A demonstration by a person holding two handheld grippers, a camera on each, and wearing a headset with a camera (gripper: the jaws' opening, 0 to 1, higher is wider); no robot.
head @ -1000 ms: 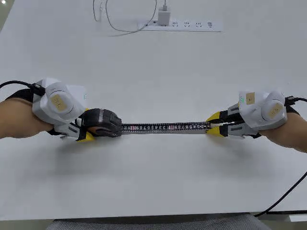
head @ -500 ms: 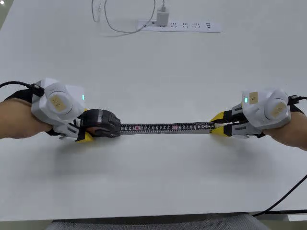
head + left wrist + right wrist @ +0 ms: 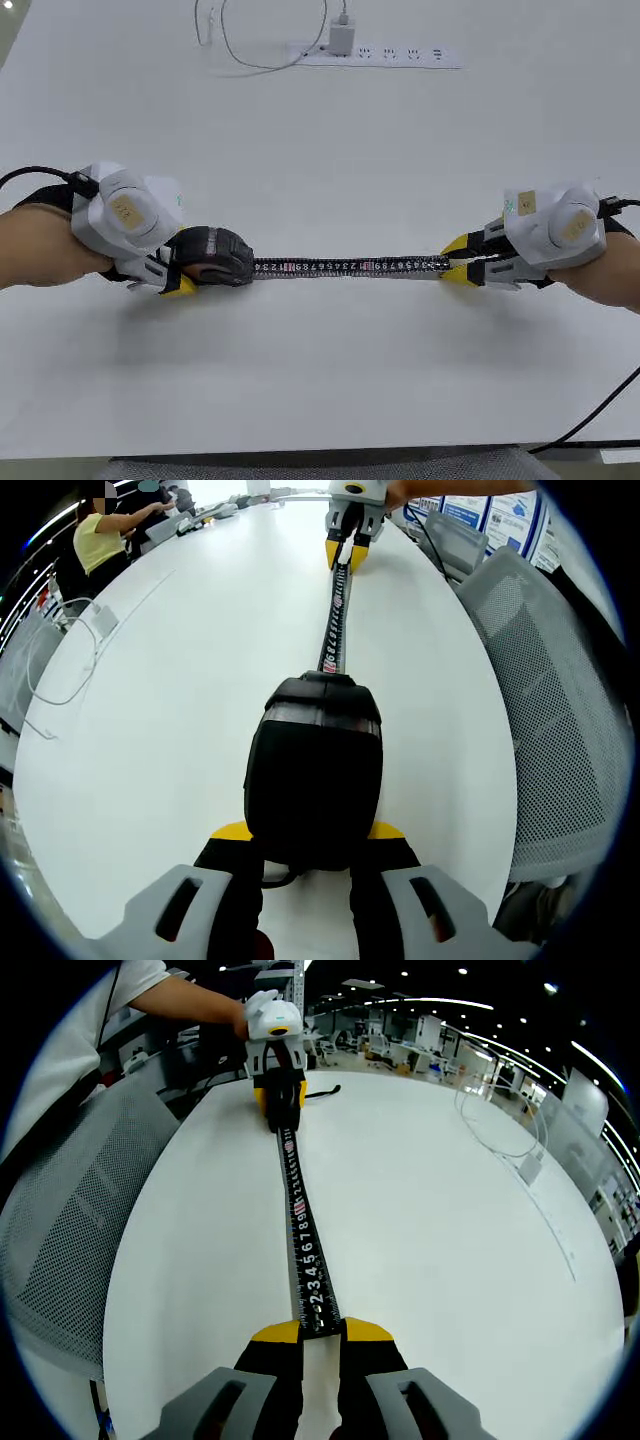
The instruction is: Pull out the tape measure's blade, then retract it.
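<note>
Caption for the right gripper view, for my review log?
Right claw grips the blade by its end; it spans the white table to the left claw.

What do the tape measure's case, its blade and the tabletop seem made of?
Case: probably black plastic or rubber, matte, soft sheen on rounded edges. Blade: likely thin coated metal, dark with printed numerals. Tabletop: smooth white laminate-like surface, faintly glossy.

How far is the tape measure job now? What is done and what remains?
Done: the dark numbered blade is pulled out across the white table. In hand: the left tool is shut on the black tape measure case, the right tool pinches the blade's end. Left: retracting the blade into the case.
</note>
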